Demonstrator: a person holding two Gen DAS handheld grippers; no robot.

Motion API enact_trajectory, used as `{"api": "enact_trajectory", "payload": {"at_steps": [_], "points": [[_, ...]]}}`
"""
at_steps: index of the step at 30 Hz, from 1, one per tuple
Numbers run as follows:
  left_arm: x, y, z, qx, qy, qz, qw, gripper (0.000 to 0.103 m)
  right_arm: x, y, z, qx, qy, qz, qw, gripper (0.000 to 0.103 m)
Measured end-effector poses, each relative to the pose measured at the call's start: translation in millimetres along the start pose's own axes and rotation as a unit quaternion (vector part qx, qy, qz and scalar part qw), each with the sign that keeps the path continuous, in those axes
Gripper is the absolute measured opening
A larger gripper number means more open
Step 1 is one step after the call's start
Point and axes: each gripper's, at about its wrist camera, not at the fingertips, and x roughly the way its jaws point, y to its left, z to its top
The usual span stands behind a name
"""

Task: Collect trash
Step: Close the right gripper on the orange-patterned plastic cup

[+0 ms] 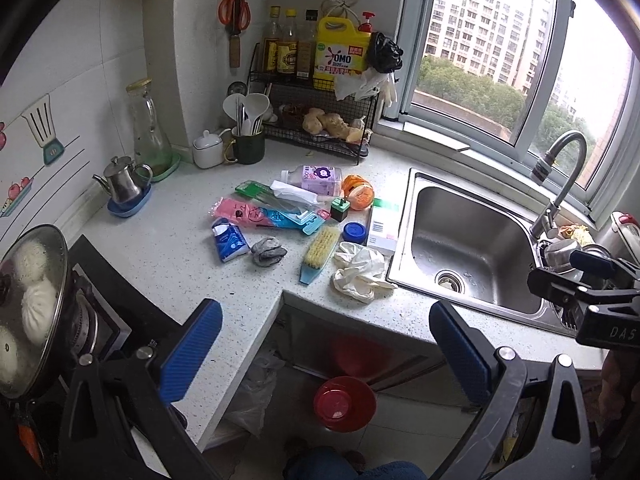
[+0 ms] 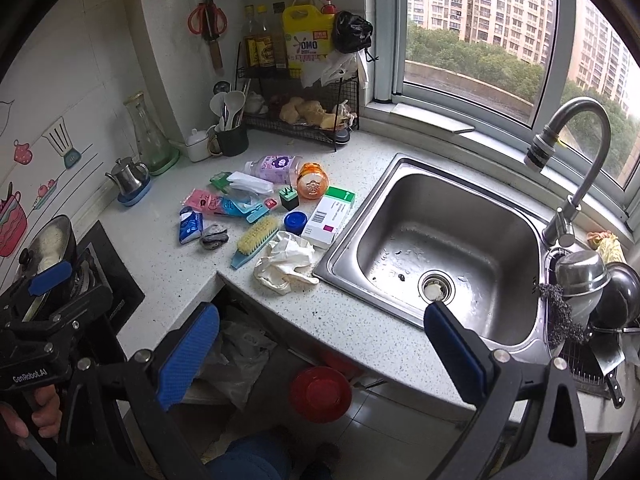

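Nearest, the left gripper (image 1: pixel 326 344) and the right gripper (image 2: pixel 322 350) are held back from the tabletop (image 2: pixel 360 336), each with its blue fingers (image 2: pixel 188 356) spread wide and nothing between them. Below them, on the floor, a red bin (image 2: pixel 320 394) is seen, with a crumpled plastic bag (image 2: pixel 236 360) beside it under the tabletop edge; whether anything lies inside the bin cannot be told.

Further off, the trash is found in one cluster left of the sink (image 2: pixel 444 240): crumpled white gloves (image 2: pixel 286 266) at the tabletop edge, a scrub brush (image 2: pixel 256 240), a grey wad (image 2: pixel 214 237), a blue tissue pack (image 2: pixel 190 230), a white medicine box (image 2: pixel 326 218), a blue lid (image 2: pixel 295 222), pink and blue packaging (image 2: pixel 224 204), an orange bottle (image 2: pixel 313 186) and a purple-labelled bottle (image 2: pixel 274 168).

Nothing is judged collected yet; every item is left to be picked. Labels are too small to be read, and overlapping wrappers are hard to separate.
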Motion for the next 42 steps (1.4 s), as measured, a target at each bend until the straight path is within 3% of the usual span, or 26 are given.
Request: {"api": "enact_trajectory", "payload": {"at_steps": [8,10,17,21,30,38,42], "points": [[39,20,35,-0.014,-0.003,-0.001,0.9999,0.103,39,4,37,-0.027,0.001,0.022,0.999,0.103],[55,32,49,-0.019,-0.003,-0.002,0.9998,0.103,54,7,49,-0.031,0.0,0.03,0.999,0.099],[124,78,108,-0.031,0.021,-0.007,0.9993,0.103,119,20,101,-0.045,0.037,0.025,0.998,0.095],[161,103,136,-0.04,0.039,-0.039,0.9977,0.103,160,18,132,-0.03,0.07,0.019,0.997,0.092],[242,130,161,-0.031,0.112,-0.045,0.9922,0.103,273,13,176,-0.013,0.184,0.003,0.983,0.088],[293,148,165,-0.026,0.154,-0.041,0.9869,0.103,340,10,183,-0.019,0.257,-0.026,0.966,0.082],[303,154,164,-0.016,0.156,-0.029,0.9873,0.103,357,6,183,-0.027,0.281,-0.034,0.959,0.078]]}}
